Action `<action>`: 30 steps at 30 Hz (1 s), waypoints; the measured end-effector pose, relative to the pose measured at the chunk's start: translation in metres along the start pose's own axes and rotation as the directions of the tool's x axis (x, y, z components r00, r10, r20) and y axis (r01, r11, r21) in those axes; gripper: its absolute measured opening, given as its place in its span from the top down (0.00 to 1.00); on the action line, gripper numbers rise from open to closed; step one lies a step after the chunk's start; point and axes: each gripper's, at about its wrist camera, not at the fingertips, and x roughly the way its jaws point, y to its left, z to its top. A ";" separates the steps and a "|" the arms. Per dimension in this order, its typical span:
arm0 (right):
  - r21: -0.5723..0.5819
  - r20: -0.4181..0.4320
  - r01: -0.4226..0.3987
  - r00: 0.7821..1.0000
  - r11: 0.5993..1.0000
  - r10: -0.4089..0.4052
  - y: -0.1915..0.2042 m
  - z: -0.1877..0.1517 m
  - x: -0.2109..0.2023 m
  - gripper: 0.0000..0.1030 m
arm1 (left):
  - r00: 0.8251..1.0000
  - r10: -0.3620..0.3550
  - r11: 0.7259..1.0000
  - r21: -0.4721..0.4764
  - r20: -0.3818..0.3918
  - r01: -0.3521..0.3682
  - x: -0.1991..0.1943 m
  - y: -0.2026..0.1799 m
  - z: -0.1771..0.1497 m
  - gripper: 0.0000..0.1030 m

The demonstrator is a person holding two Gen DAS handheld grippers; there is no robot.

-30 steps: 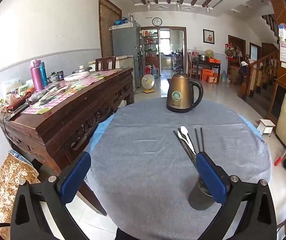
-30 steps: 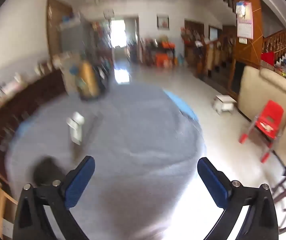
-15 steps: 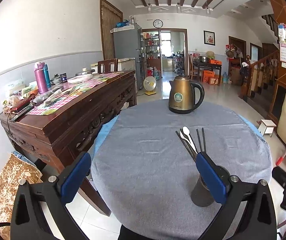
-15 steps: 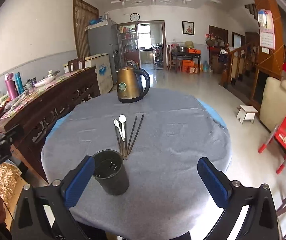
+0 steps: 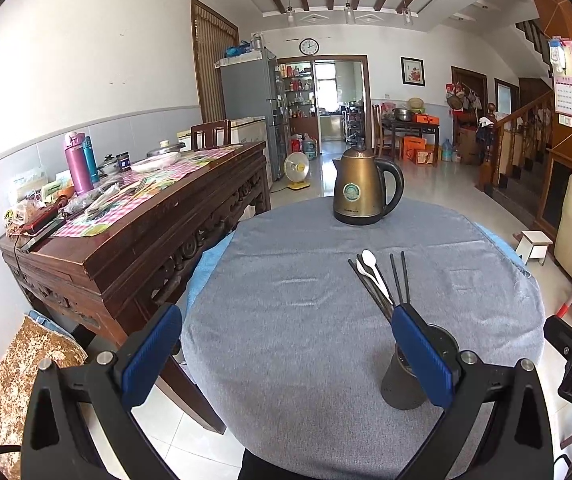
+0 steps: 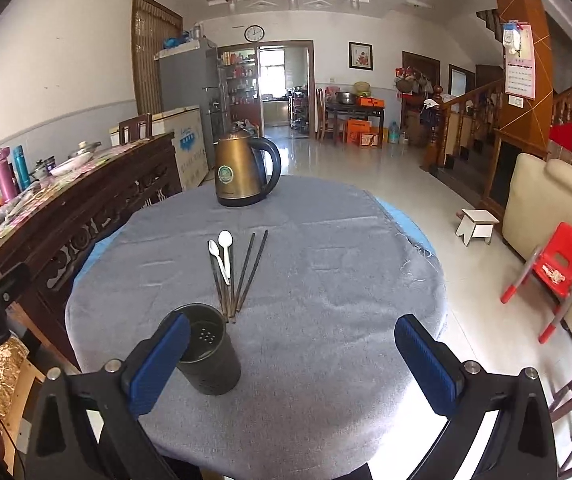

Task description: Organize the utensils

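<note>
Two white spoons (image 6: 221, 252) and several dark chopsticks (image 6: 247, 272) lie side by side on the grey cloth of the round table (image 6: 326, 280). A dark perforated utensil cup (image 6: 207, 354) stands upright and empty just in front of them. My right gripper (image 6: 292, 356) hovers open over the table's near edge, its left finger in front of the cup. In the left wrist view the spoons (image 5: 370, 270), chopsticks (image 5: 398, 280) and cup (image 5: 408, 378) sit at the right. My left gripper (image 5: 286, 350) is open and holds nothing, its right finger covering part of the cup.
A bronze electric kettle (image 6: 243, 172) stands at the table's far side. A dark wooden sideboard (image 5: 125, 232) with bottles and clutter runs along the left. A red child's chair (image 6: 554, 272), a small white stool (image 6: 476, 226) and a cream sofa (image 6: 546, 204) are to the right.
The right wrist view has swung from a blurred sweep to a steady look at the table. The left gripper has drawn back a little. Both grippers stay open.
</note>
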 end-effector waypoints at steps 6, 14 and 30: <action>-0.002 -0.003 0.010 1.000 1.000 -0.010 -0.002 -0.002 0.004 0.00 | 1.000 0.000 1.000 0.001 0.000 0.000 -0.001 -0.001 0.000 0.00; -0.007 -0.007 0.019 1.000 1.000 -0.019 0.000 -0.002 0.006 0.00 | 1.000 -0.005 1.000 0.013 -0.009 0.005 0.000 -0.004 -0.003 0.00; -0.021 -0.037 0.019 0.999 1.000 -0.020 0.002 -0.008 0.015 0.00 | 0.999 -0.009 1.000 0.026 -0.034 0.010 0.007 -0.006 -0.009 0.00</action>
